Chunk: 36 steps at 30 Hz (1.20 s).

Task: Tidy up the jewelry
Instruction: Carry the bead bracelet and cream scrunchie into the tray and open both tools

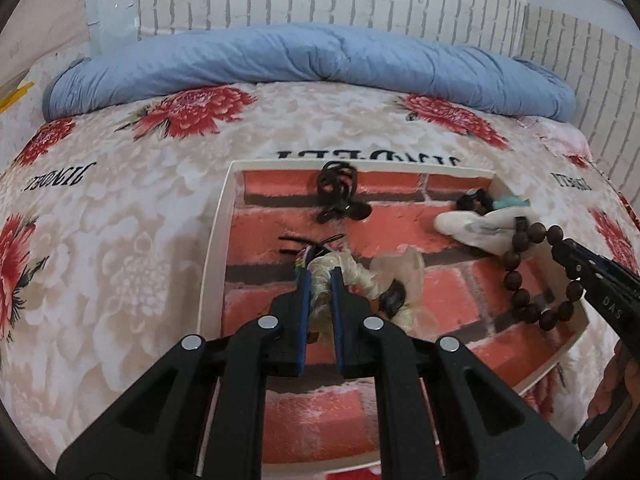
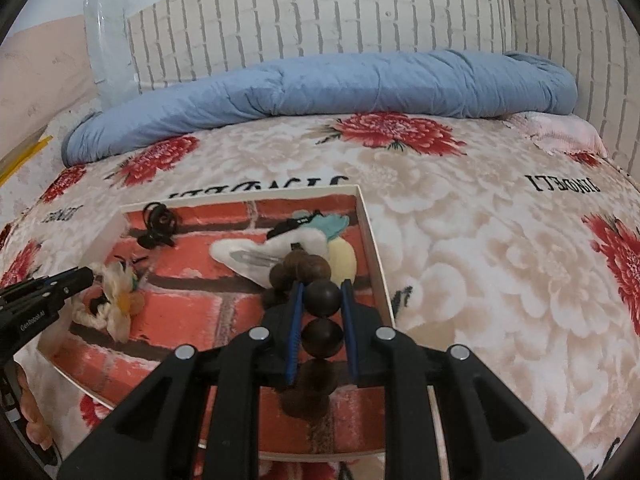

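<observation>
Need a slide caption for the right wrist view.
Right gripper shut on wooden bead bracelet above brick-patterned tray; left gripper grips flower hair tie.

- A bed cover (image 1: 120, 240) with big red flowers and black letters.
- A rolled-up blue blanket (image 1: 312, 60) lies along the far side of the bed.
- A wall (image 2: 320, 20) with pale bricks stands behind the blanket.
- Something yellow (image 1: 14, 94) at the left edge.

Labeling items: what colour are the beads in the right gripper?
Dark brown beads, clearest in the right wrist view.
</observation>
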Each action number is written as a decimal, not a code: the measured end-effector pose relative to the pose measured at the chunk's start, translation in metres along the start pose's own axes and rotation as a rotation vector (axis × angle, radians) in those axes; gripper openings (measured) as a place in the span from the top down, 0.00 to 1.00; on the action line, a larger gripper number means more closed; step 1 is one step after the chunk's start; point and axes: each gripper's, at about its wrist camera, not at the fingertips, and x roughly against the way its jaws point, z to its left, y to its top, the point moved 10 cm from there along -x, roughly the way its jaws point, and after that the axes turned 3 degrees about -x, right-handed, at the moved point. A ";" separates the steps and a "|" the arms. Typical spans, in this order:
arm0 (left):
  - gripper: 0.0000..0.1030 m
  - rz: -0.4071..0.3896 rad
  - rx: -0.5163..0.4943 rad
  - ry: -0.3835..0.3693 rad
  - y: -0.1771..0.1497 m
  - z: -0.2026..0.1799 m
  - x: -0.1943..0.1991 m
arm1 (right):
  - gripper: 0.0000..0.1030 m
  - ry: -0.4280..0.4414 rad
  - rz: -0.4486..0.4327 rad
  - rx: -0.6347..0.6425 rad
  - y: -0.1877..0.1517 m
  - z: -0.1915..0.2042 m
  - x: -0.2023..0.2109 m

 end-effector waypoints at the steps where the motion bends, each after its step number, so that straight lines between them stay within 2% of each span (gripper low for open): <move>1: 0.91 0.003 0.000 0.005 -0.001 0.001 -0.002 | 0.82 0.001 0.006 0.001 -0.001 0.001 -0.002; 8: 0.90 0.020 -0.001 0.037 -0.006 0.007 -0.013 | 0.81 -0.006 0.031 0.009 -0.008 0.003 -0.013; 22: 0.84 0.002 -0.007 0.071 -0.005 0.008 -0.014 | 0.81 -0.033 0.084 0.010 -0.020 -0.001 -0.037; 27: 0.78 0.001 -0.004 0.083 -0.005 0.010 -0.014 | 0.80 -0.047 0.098 0.022 -0.022 -0.001 -0.040; 30: 0.71 0.003 0.000 0.093 -0.006 0.013 -0.014 | 0.78 -0.059 0.107 0.042 -0.024 0.001 -0.041; 36: 0.69 0.008 0.002 0.092 -0.006 0.014 -0.014 | 0.78 -0.053 0.113 0.045 -0.025 0.003 -0.041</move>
